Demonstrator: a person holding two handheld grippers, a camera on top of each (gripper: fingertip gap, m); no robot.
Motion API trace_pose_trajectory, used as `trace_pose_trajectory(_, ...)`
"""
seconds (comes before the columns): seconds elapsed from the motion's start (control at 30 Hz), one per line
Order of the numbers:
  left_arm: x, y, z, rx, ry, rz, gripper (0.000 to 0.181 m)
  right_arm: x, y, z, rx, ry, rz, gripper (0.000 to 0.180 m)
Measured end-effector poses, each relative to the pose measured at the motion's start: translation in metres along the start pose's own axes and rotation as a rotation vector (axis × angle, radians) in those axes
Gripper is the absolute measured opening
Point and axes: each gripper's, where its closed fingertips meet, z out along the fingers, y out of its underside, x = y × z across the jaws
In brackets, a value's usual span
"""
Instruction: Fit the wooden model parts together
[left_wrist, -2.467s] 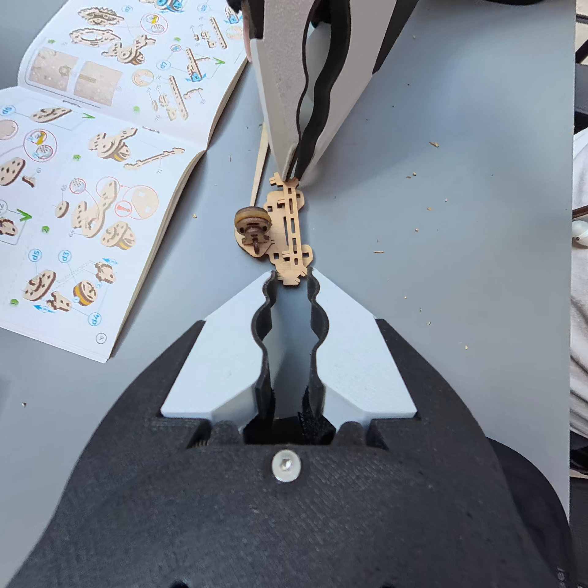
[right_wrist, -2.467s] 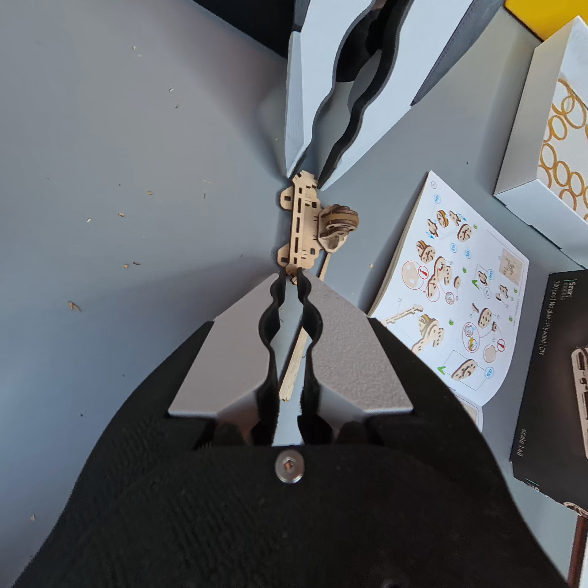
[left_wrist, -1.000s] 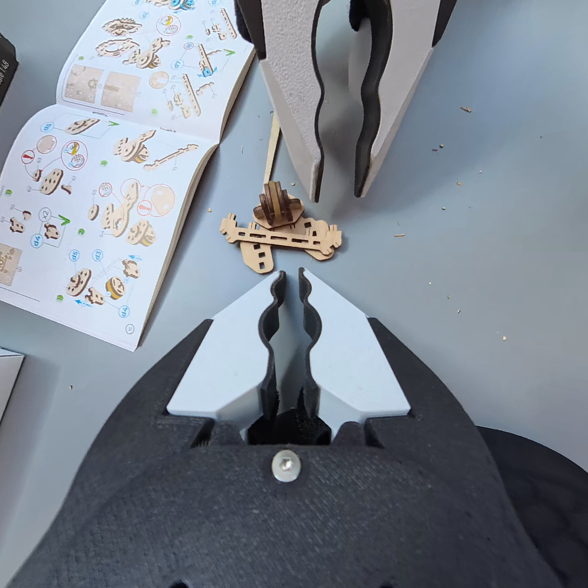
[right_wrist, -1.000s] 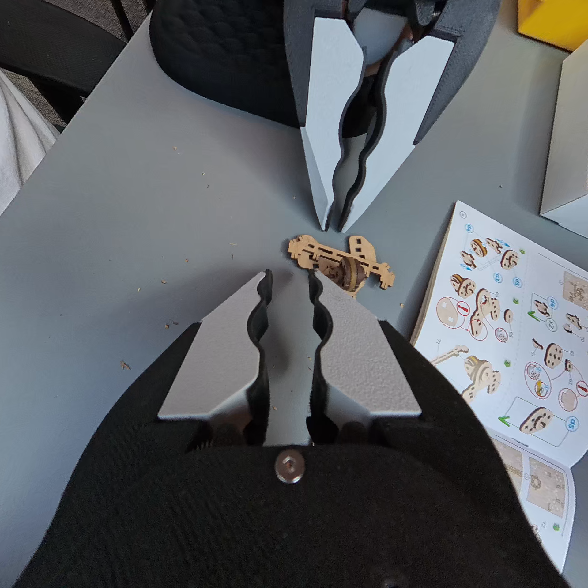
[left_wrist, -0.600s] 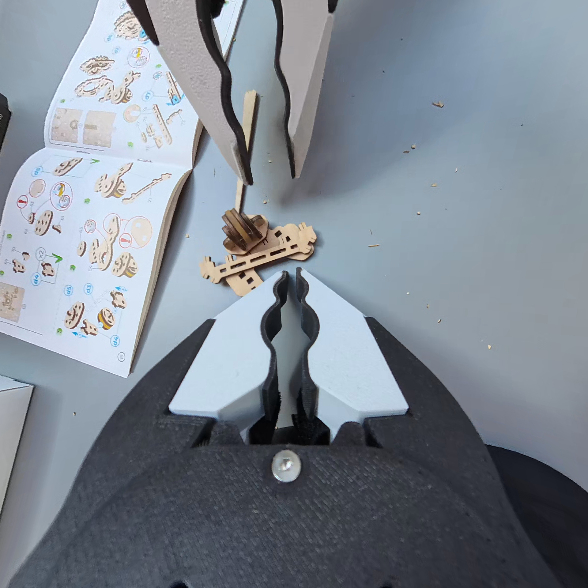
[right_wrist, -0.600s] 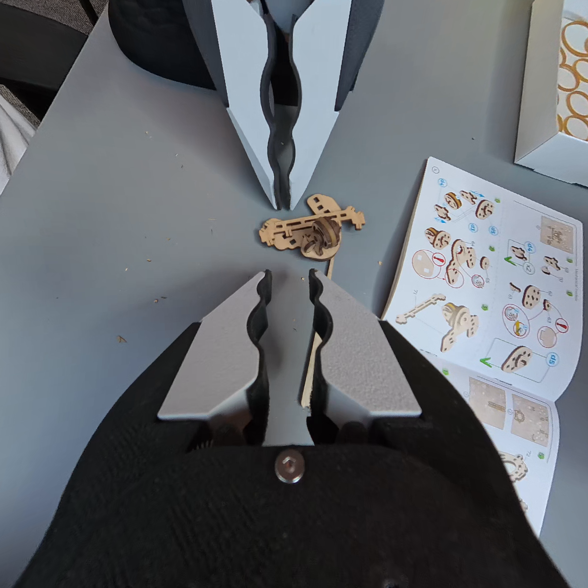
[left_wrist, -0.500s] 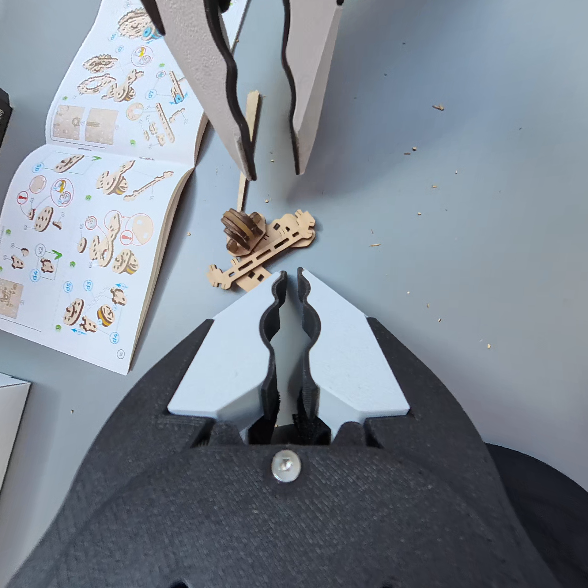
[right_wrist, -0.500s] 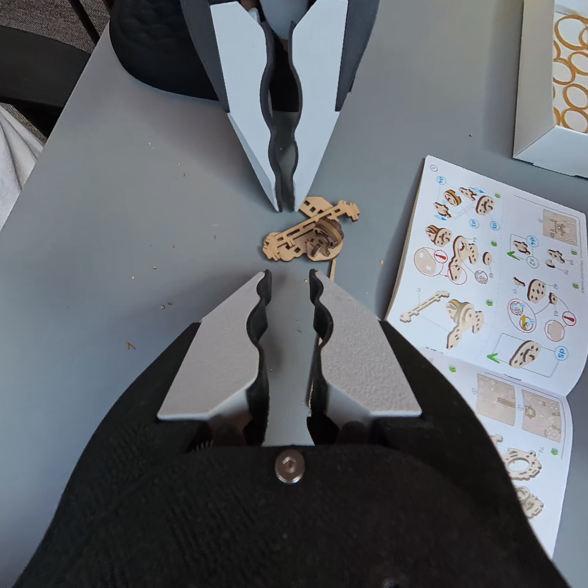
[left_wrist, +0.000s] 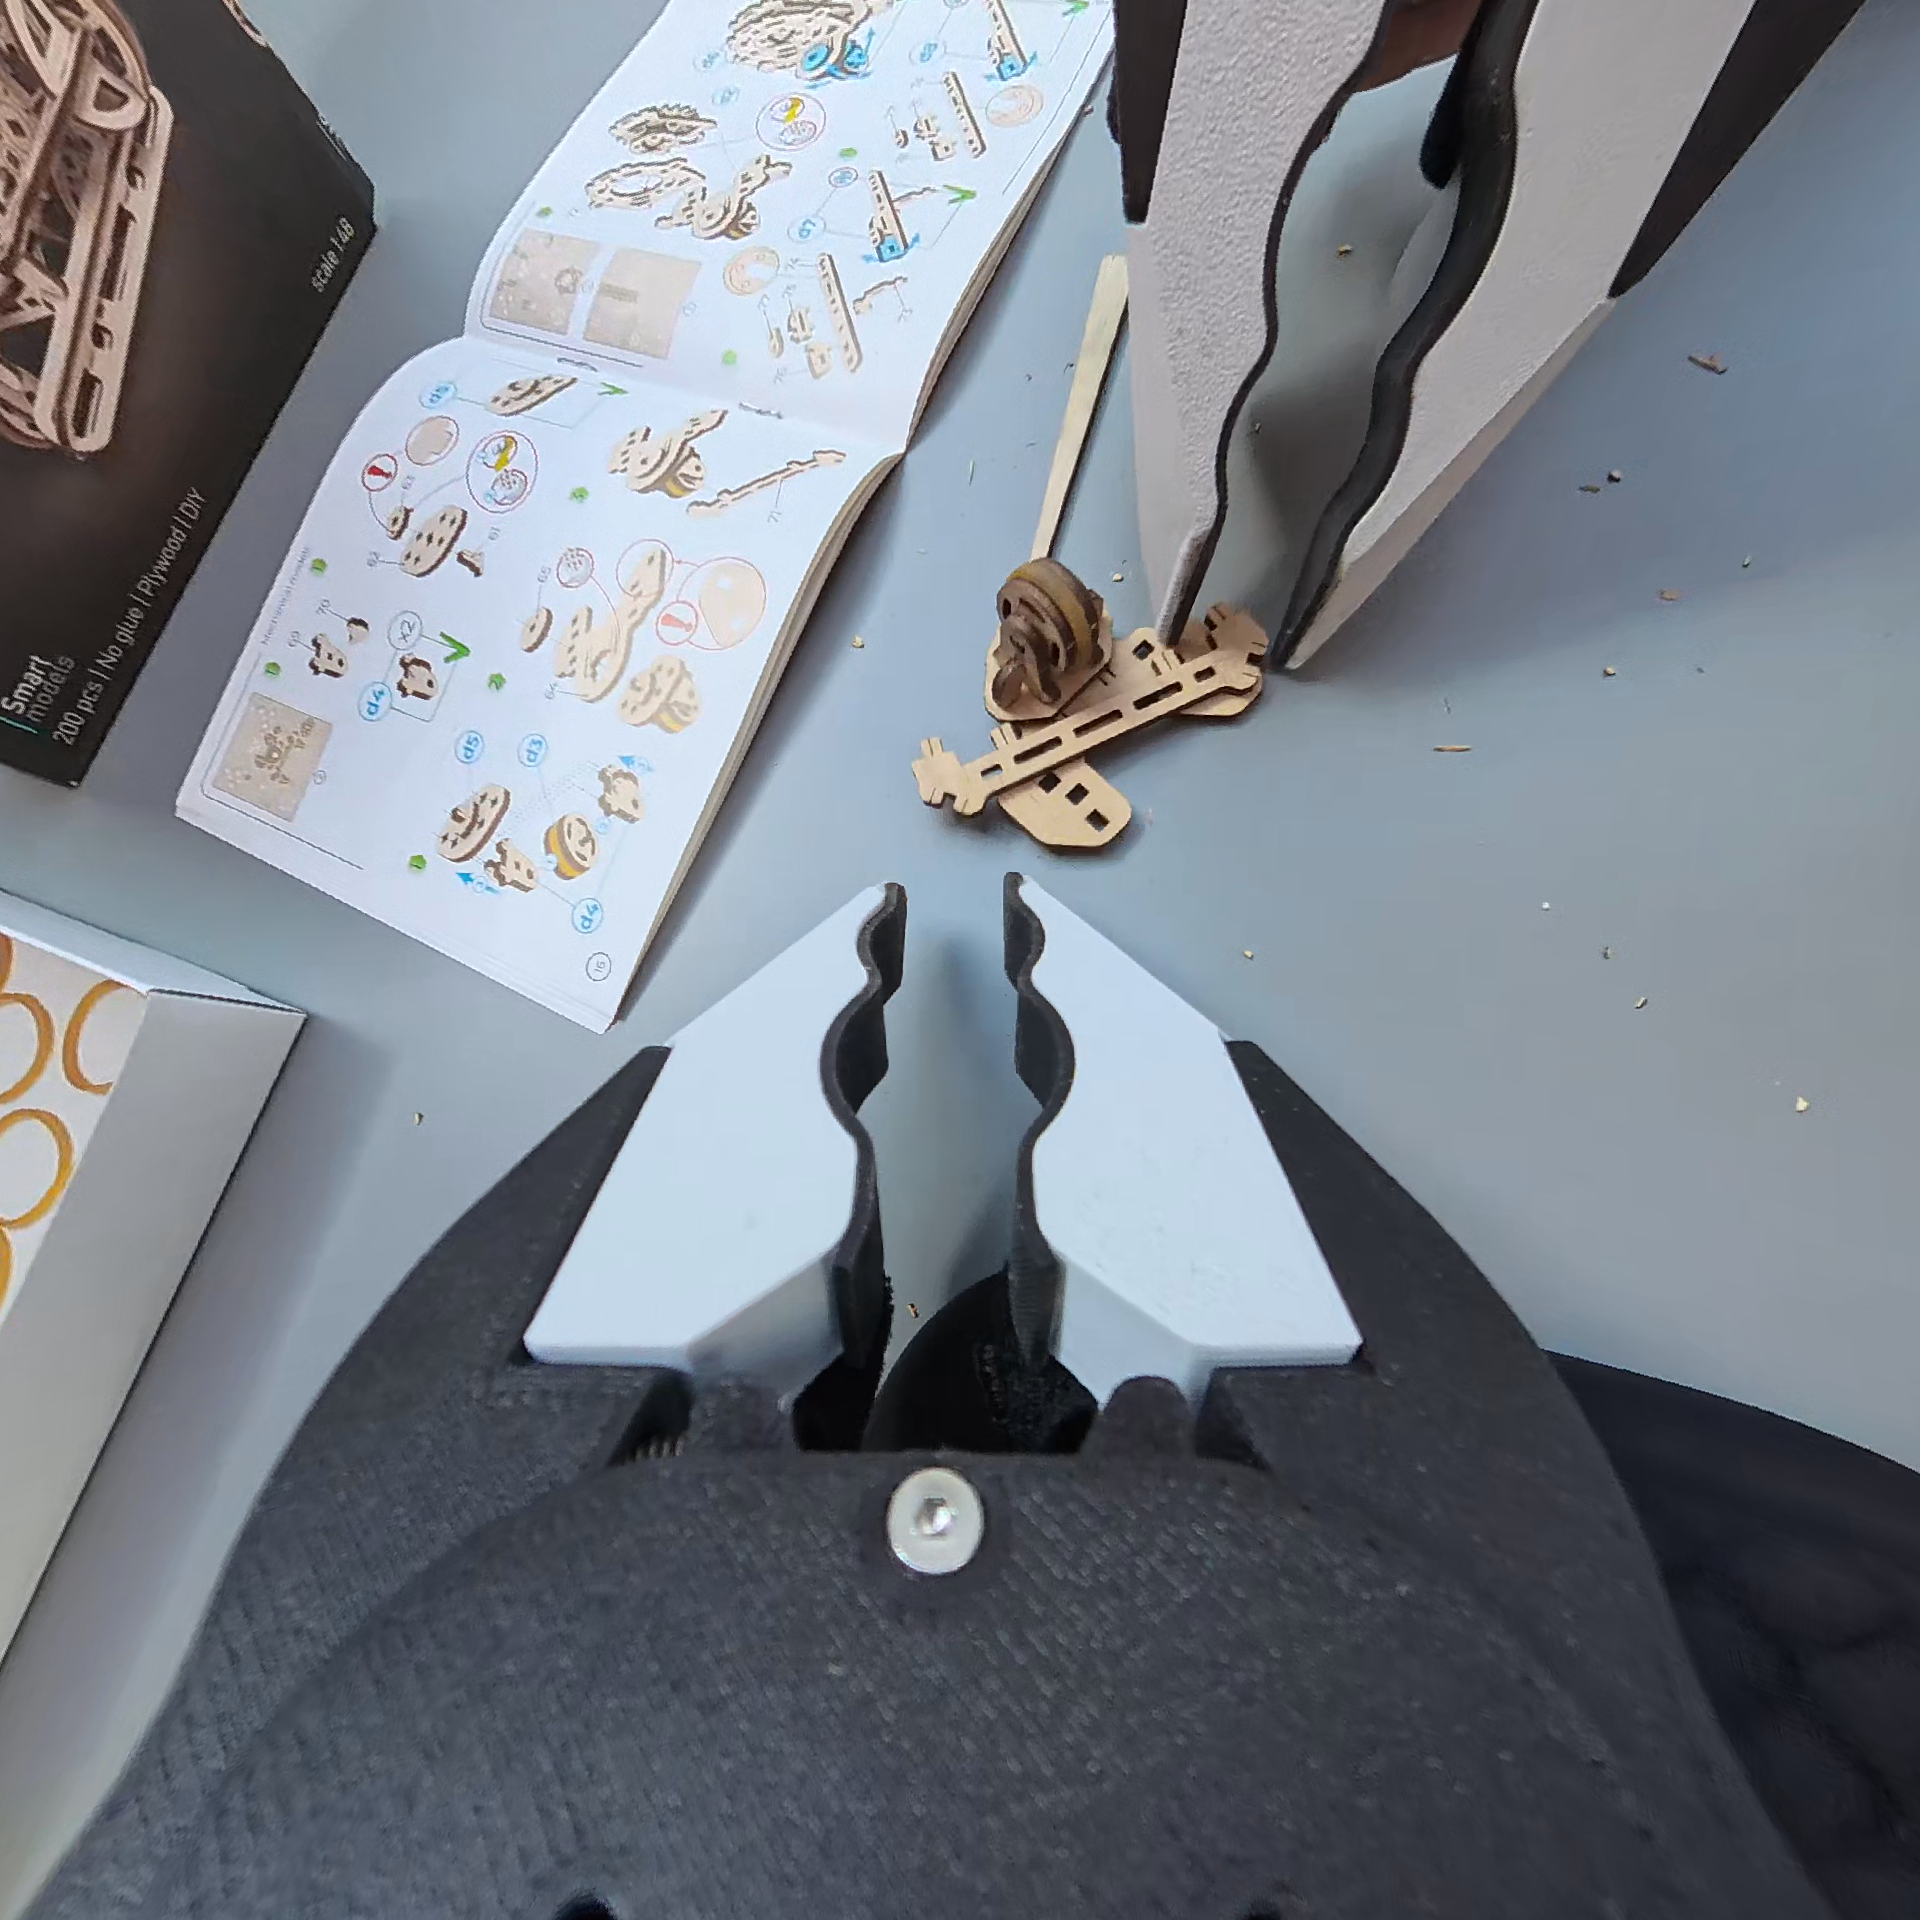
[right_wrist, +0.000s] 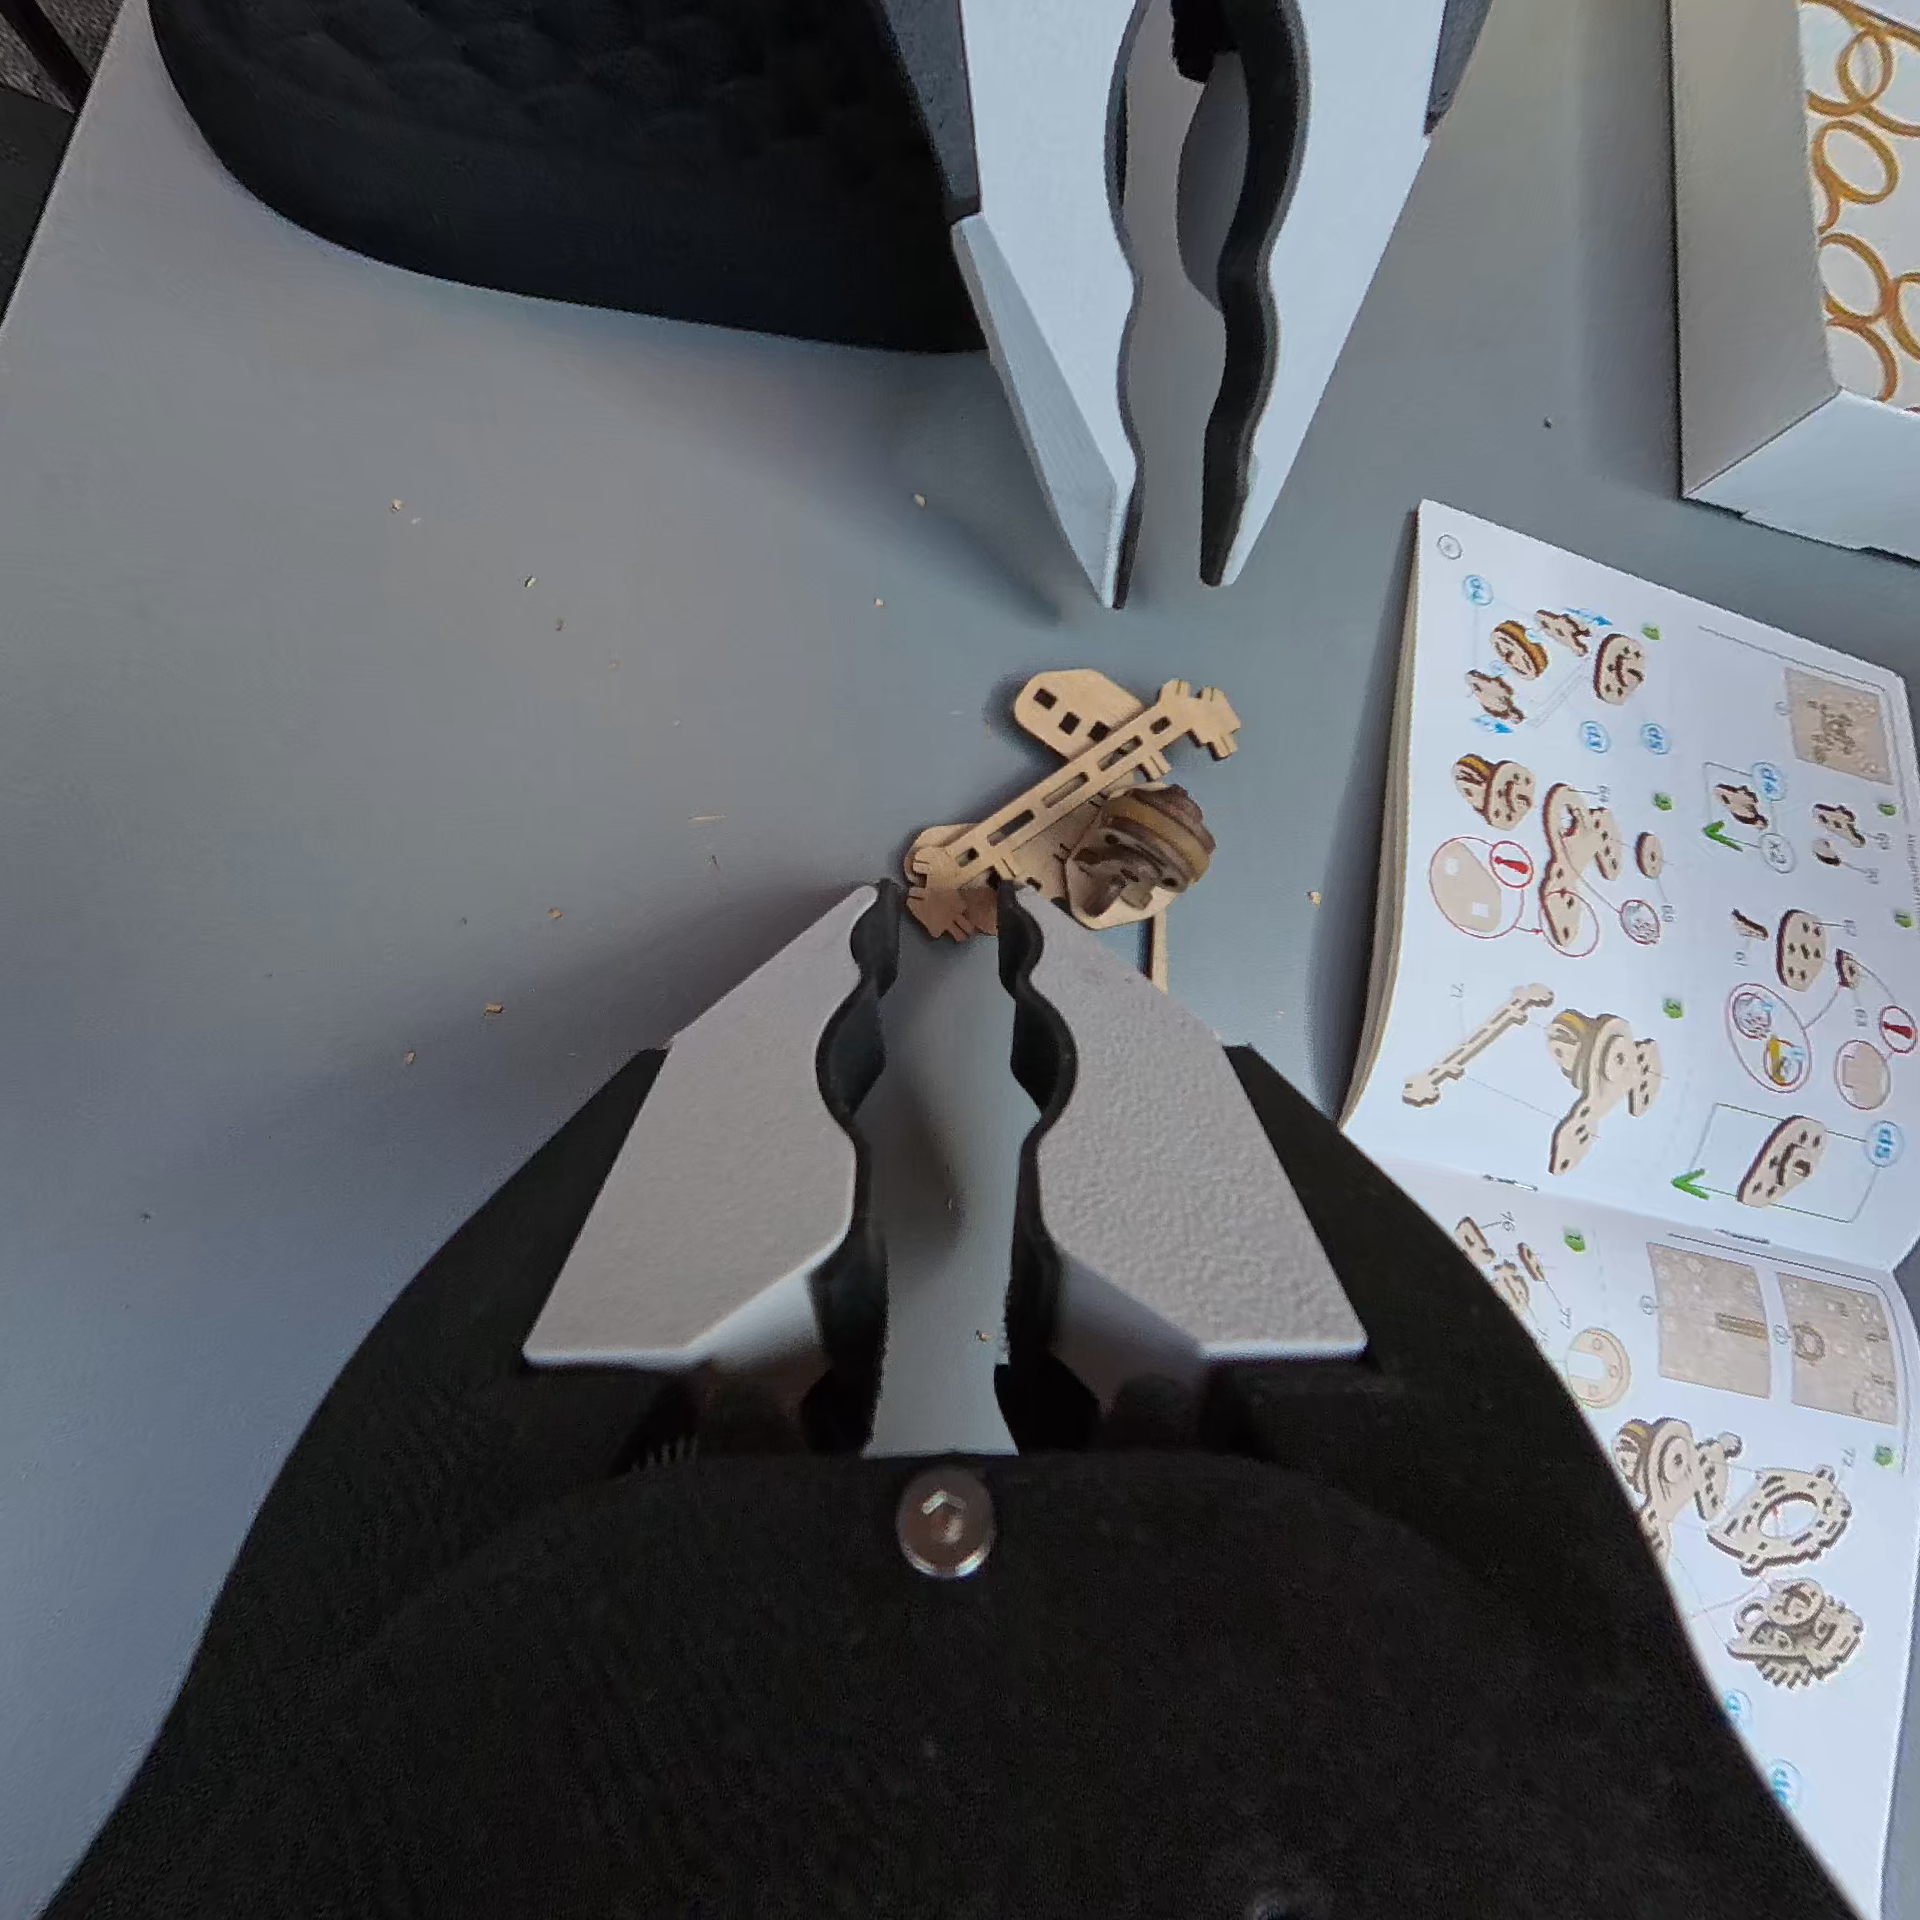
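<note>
The wooden model parts (left_wrist: 1081, 717) lie flat on the grey desk (left_wrist: 1558, 935), between the two tools. The slotted strip (right_wrist: 1060, 805) has its long axis diagonal, its notched end reaching into the gap of the right tool (right_wrist: 940, 904), whose tips straddle that end, parted and not yet clamped, though contact is hard to judge. The left tool (left_wrist: 954, 899) sits well back from the far end, slightly open and empty. The right tool is clearly nearer, so closing on that end looks like its job. An open instruction booklet (left_wrist: 623, 520) lies beside
</note>
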Motion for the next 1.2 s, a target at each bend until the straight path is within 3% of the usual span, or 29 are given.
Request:
trace_pose_trajectory(0.03, 0.000, 0.000, 0.000, 0.001, 0.001, -0.001, 0.016, 0.001, 0.001, 0.000, -0.002, 0.009, -0.009, 0.013)
trace_pose_trajectory(0.2, 0.000, -0.002, -0.002, 0.022, 0.003, -0.008, 0.019, 0.001, -0.004, -0.009, 0.031, -0.009, -0.032, 0.011)
trace_pose_trajectory(0.43, 0.011, -0.039, -0.018, 0.220, 0.004, 0.159, 0.036, -0.020, -0.024, -0.045, 0.277, -0.346, 0.146, 0.011)
trace_pose_trajectory(0.53, 0.023, -0.053, -0.025, 0.276, -0.033, 0.323, 0.028, -0.022, -0.026, -0.054, 0.329, -0.416, 0.179, 0.011)
trace_pose_trajectory(0.67, 0.031, -0.051, -0.015, 0.197, -0.063, 0.459, 0.027, -0.028, -0.026, -0.056, 0.333, -0.454, 0.162, 0.011)
trace_pose_trajectory(0.83, 0.035, -0.053, -0.007, 0.196, -0.088, 0.593, 0.008, -0.031, -0.027, -0.056, 0.335, -0.483, 0.170, 0.011)
trace_pose_trajectory(0.93, 0.033, -0.044, -0.002, 0.125, -0.017, 0.599, 0.003, -0.023, -0.024, -0.054, 0.339, -0.461, 0.213, 0.011)
trace_pose_trajectory(1.03, 0.026, -0.032, 0.003, 0.033, 0.078, 0.540, 0.000, -0.003, -0.024, -0.054, 0.354, -0.367, 0.282, 0.027)
trace_pose_trajectory(1.2, 0.028, -0.021, 0.000, -0.075, 0.353, 0.417, 0.001, 0.026, -0.032, -0.057, 0.312, -0.060, 0.298, 0.029)
